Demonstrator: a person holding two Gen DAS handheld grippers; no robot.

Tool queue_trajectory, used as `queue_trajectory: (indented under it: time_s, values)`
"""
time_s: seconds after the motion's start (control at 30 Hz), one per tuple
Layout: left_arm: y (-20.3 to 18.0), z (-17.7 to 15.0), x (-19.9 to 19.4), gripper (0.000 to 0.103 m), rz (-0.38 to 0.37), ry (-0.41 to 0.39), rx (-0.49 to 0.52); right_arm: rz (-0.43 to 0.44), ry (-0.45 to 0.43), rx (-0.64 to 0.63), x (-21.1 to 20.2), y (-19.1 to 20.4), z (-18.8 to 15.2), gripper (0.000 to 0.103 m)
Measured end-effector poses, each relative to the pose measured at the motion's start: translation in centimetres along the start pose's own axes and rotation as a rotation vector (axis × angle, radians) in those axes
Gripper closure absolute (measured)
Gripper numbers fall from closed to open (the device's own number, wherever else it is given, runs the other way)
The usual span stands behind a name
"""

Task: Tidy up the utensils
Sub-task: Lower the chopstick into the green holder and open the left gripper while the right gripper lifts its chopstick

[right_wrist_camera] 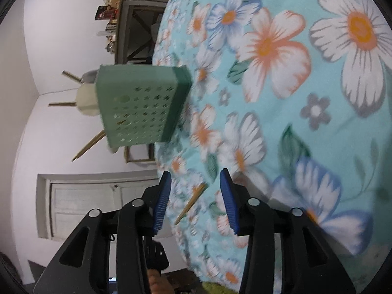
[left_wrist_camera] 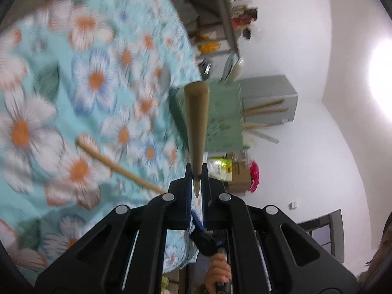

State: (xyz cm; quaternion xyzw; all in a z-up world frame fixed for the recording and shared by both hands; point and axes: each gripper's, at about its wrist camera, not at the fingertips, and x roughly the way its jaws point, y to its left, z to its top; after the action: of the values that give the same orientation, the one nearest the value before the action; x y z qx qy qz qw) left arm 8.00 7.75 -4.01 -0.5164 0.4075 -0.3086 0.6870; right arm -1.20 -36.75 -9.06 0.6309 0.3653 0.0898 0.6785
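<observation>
The left gripper (left_wrist_camera: pixel 197 171) is pinching a wooden utensil handle (left_wrist_camera: pixel 197 122), aiming it mid-frame at the green perforated holder (left_wrist_camera: pixel 220 122), likely for dropping in. The right gripper (right_wrist_camera: pixel 196 196) is gaping empty over a loose chopstick (right_wrist_camera: pixel 189 204) lying on the floral tablecloth (right_wrist_camera: pixel 294 122), lower centre.

Both views are bright and evenly lit, with strong fisheye curvature and dark vignetted corners. A blown-out light source (left_wrist_camera: pixel 382 78) produces glare on the white wall (left_wrist_camera: pixel 318 147). Motion blur smears the floral tablecloth (left_wrist_camera: pixel 98 78), softer toward the edges.
</observation>
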Motion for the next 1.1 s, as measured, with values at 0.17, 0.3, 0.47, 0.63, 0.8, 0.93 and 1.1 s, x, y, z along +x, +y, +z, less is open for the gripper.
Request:
queue_trajectory:
  time_s: [0.17,0.3,0.47,0.63,0.8,0.93,1.1]
  values:
    - [-0.5,1.8,-3.0,0.098,-0.019,-0.116,0.014,0.035,0.107,0.005,2.4,1.3,-1.7,0.054]
    - [-0.2,2.7,-4.5,0.098,-0.017,-0.166,0.005,-0.006,0.184,0.009,5.4,1.8,-2.6,0.054]
    - [0.9,2.6,-5.5,0.098,-0.015,-0.186,-0.019,-0.104,0.208,-0.002,9.0,2.2,-2.7,0.054]
    - [1.7,2.8,-5.7,0.098,-0.019,-0.199,-0.035,-0.131,0.211,-0.023,11.7,3.6,-2.3,0.054]
    - [2.2,3.1,-5.9,0.098,-0.023,-0.209,-0.046,-0.155,0.157,-0.053,13.1,4.7,-2.3,0.054]
    - [2.5,3.1,-6.4,0.098,-0.022,-0.215,-0.053,-0.179,0.103,-0.056,13.8,4.8,-2.5,0.070]
    - [2.2,3.3,-7.0,0.098,-0.015,-0.231,-0.033,-0.143,0.080,-0.013,14.1,3.1,-2.3,0.093]
